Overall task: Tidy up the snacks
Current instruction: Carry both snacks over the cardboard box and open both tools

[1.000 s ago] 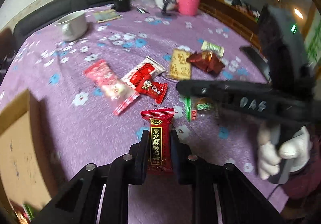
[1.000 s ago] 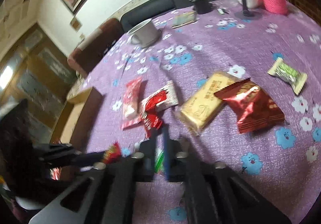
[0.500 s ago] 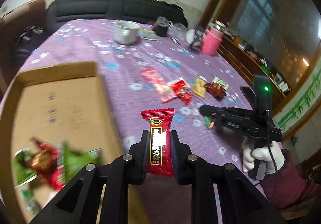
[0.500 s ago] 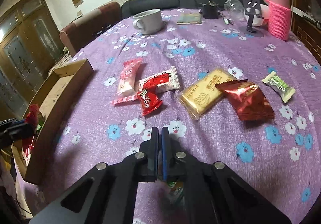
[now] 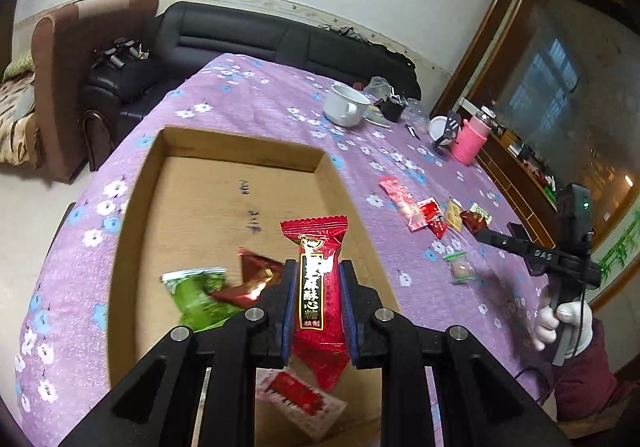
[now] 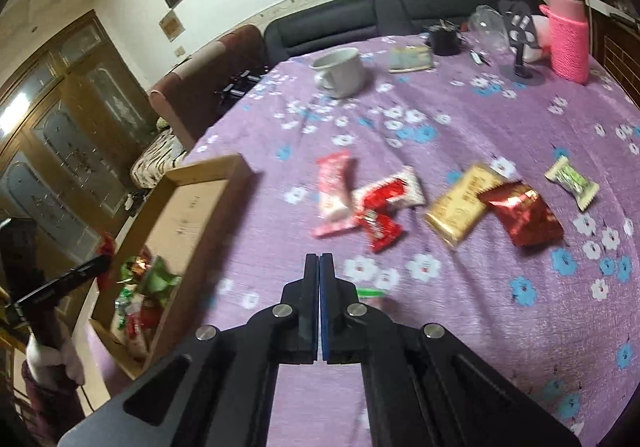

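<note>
My left gripper [image 5: 319,265] is shut on a red candy packet [image 5: 318,287] and holds it upright over the cardboard box [image 5: 140,207]. In the box lie a green packet [image 5: 196,299], a dark red one [image 5: 252,279] and a white-and-red one [image 5: 300,403]. My right gripper [image 6: 320,257] hangs over the purple cloth, shut, with nothing visible between its pads. A small green-ended candy [image 6: 370,293] shows just beneath its right finger. Beyond it lie a pink packet [image 6: 334,187], red packets [image 6: 394,191], a gold biscuit [image 6: 460,207], a dark red pouch [image 6: 520,213] and a green-white candy [image 6: 572,183].
A white mug [image 6: 340,73], a black cup [image 6: 442,41], a phone stand [image 6: 520,47] and a pink bottle [image 6: 568,43] stand at the far side of the table. A black sofa [image 5: 240,39] and a brown armchair [image 5: 80,67] lie behind. White-gloved hands [image 5: 564,323] hold both grippers.
The left gripper has swung with the red candy from over the loose snacks to over the box. The right gripper's jaws have closed and it has risen; the green candy now shows below them.
</note>
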{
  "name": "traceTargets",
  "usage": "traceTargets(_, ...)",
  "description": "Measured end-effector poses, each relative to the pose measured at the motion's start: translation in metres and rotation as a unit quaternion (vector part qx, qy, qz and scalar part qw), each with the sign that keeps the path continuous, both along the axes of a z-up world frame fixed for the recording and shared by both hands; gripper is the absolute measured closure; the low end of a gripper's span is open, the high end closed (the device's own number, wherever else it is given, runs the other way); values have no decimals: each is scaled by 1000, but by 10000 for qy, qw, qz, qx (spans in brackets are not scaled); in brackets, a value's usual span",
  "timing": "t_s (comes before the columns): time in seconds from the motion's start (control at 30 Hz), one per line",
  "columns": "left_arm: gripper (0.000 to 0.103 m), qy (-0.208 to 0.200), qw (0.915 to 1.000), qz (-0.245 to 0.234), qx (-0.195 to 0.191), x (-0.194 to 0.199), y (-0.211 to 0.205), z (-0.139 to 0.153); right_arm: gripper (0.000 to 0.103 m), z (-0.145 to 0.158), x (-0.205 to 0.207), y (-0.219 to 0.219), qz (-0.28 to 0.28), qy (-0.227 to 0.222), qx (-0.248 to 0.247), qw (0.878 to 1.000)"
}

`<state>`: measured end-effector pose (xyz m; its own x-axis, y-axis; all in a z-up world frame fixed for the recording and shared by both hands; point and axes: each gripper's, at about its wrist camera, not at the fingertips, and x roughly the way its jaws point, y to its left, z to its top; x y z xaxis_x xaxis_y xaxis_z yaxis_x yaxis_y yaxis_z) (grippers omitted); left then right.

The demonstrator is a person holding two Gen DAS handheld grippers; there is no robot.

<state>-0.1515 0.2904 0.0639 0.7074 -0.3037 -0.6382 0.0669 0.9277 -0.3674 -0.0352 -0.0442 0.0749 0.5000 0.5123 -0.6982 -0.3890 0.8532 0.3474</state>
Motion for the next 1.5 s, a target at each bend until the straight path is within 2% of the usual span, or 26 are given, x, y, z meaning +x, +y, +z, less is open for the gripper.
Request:
traceTargets(0.1,83,24,10000,75,-33,0,7,-3,103,3,1,16,203,17,-185,9996)
traceTargets(0.13,83,11,10000,77,-51,-1,9,-3,97,0,2,19,207,47,-348,9992)
traceTargets(0.17,83,-8,9999,74,-71,-3,9,-3,90,-5,1,19,175,42,-503,9986)
traceTargets(0.2,83,-24,9999,69,-92,-4,10,-3,69,-12,2,19,78,65,-739,9972)
traceTargets(0.23,83,-32,9999,59,-106,-5,10,-4,59,-21,2,17,-24,166,-842,9963)
traceTargets(0.3,83,-22,9999,50,-124,-6,10,-6,59,-33,1,14,-146,341,-829,9959)
traceTargets(0.43,83,29,9999,61,-135,-3,11,-9,61,-48,-3,20,-219,320,-1105,9931)
traceTargets(0.47,83,38,9999,68,-136,-2,12,-9,64,-52,-4,23,-203,367,-1169,9923)
traceTargets(0.5,83,44,9999,77,-129,-1,12,-10,83,-53,-5,25,-231,282,-1240,9916)
traceTargets(0.53,83,48,9999,86,-127,-1,12,-10,89,-53,-6,27,-113,278,-1193,9924)
traceTargets(0.63,83,56,9998,114,-142,-2,14,-10,93,-49,-11,30,-56,208,-1215,9924)
traceTargets(0.77,83,48,9997,144,-207,-3,20,-10,96,-39,-16,31,-28,104,-1088,9940)
traceTargets(0.9,83,50,9996,146,-247,-1,25,-8,102,-16,-19,37,61,-96,-877,9961)
traceTargets(1.1,83,84,9995,215,-224,7,38,-6,102,20,-24,65,425,-455,-857,9944)
traceTargets(1.37,83,102,9994,208,-264,7,42,-10,102,1,-14,40,113,-123,-684,9975)
traceTargets(1.5,83,144,9991,235,-322,11,44,-12,102,11,-19,48,268,-278,-706,9968)
